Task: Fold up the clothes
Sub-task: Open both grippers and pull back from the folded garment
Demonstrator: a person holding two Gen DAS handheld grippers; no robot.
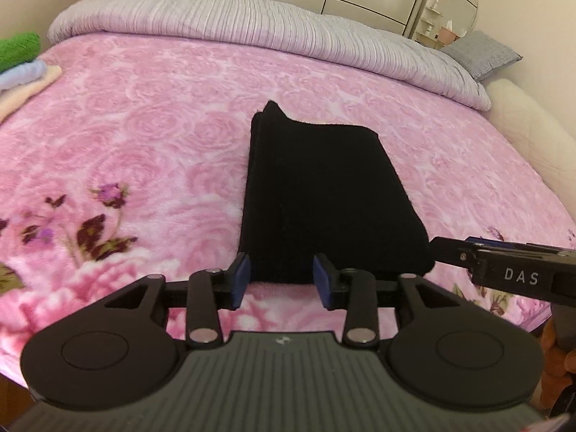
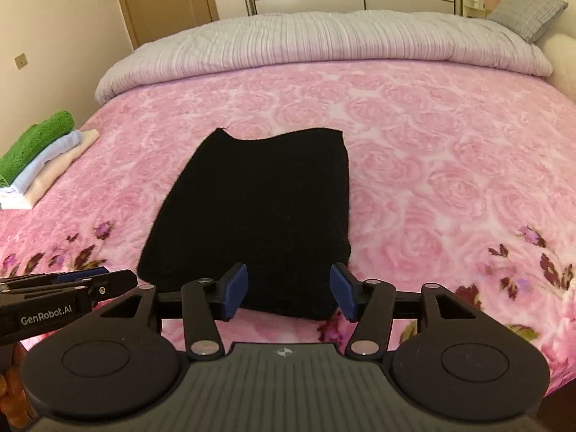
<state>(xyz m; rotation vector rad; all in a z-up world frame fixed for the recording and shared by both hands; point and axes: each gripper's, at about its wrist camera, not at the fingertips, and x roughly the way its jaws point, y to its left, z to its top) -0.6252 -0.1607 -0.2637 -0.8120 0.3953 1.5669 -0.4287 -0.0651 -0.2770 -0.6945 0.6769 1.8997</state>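
A folded black garment (image 1: 324, 198) lies flat on the pink rose-patterned bedspread (image 1: 162, 126); it also shows in the right wrist view (image 2: 259, 212). My left gripper (image 1: 282, 279) is open and empty, its blue pads just in front of the garment's near left edge. My right gripper (image 2: 289, 293) is open and empty at the garment's near right edge. Each gripper shows side-on in the other's view, the right one (image 1: 504, 262) and the left one (image 2: 68, 288).
A stack of folded clothes (image 2: 39, 158), green on top, sits at the bed's left edge, and also shows in the left wrist view (image 1: 21, 68). A lilac-grey duvet (image 2: 306, 43) is bunched along the far side. A grey pillow (image 1: 480, 54) lies far right.
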